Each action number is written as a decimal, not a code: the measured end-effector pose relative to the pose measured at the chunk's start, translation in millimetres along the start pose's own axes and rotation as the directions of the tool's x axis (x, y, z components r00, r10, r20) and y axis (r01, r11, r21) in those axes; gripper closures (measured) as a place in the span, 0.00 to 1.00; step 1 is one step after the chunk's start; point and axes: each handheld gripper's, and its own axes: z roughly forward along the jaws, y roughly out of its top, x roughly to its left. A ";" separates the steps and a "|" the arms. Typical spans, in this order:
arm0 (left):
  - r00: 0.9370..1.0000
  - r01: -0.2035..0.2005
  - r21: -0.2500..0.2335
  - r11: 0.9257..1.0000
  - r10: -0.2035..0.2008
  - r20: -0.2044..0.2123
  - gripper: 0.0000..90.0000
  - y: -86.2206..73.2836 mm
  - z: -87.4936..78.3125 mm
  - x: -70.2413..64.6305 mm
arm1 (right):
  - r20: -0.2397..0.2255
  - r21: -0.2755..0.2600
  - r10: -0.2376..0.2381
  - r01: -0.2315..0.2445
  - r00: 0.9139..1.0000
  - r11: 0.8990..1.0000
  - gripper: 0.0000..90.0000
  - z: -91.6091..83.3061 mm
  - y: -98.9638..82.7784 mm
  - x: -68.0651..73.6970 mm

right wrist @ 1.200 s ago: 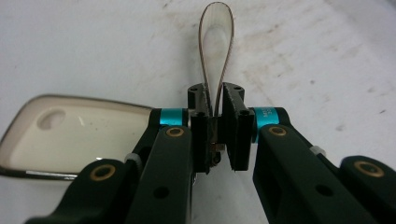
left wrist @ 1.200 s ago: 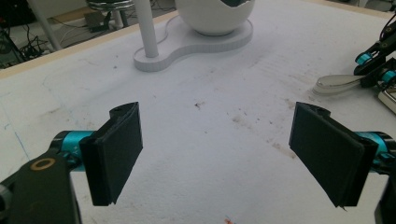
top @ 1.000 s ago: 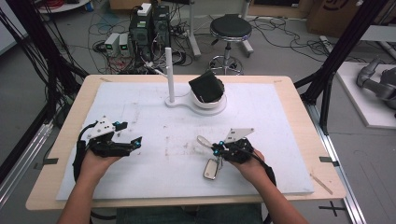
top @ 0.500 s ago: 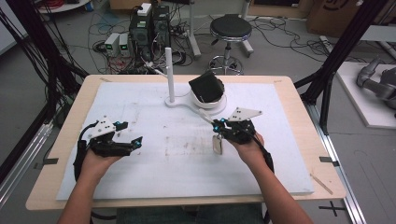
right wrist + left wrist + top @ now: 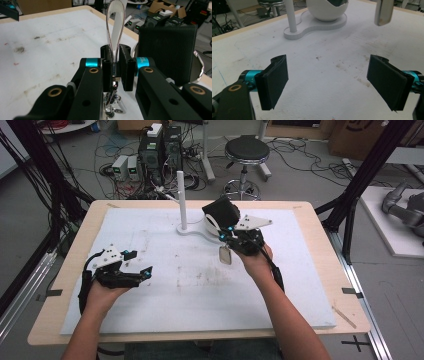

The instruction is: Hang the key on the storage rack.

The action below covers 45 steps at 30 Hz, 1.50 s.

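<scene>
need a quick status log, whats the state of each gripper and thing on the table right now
right gripper: shut on the key tag, lifted off the mat
key tag: clamped between the jaws, off the table
left gripper: open, nothing between the jaws
white stand: upright, nothing hangs on its post
black box: tilted in the white cup

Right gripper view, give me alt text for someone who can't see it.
The right gripper is shut on a flat, loop-shaped tag with a metal clasp hanging below, held above a stained white table mat. A black box stands close behind on the right.
</scene>
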 end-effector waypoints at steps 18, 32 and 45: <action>1.000 -0.003 0.011 1.000 0.003 -0.004 0.19 -0.6 4.8 -0.8 | 0.028 -0.043 -0.086 0.088 0.996 0.995 0.92 44.3 72.1 2.9; 1.000 -0.003 0.007 1.000 0.003 -0.003 0.19 1.6 4.3 -1.4 | 0.053 -0.029 -0.105 0.106 0.993 0.994 0.92 73.9 92.8 3.4; 1.000 -0.004 0.003 1.000 0.004 0.004 0.19 2.3 3.8 -1.7 | 0.079 0.039 -0.147 0.144 0.986 0.989 0.91 97.1 85.2 6.3</action>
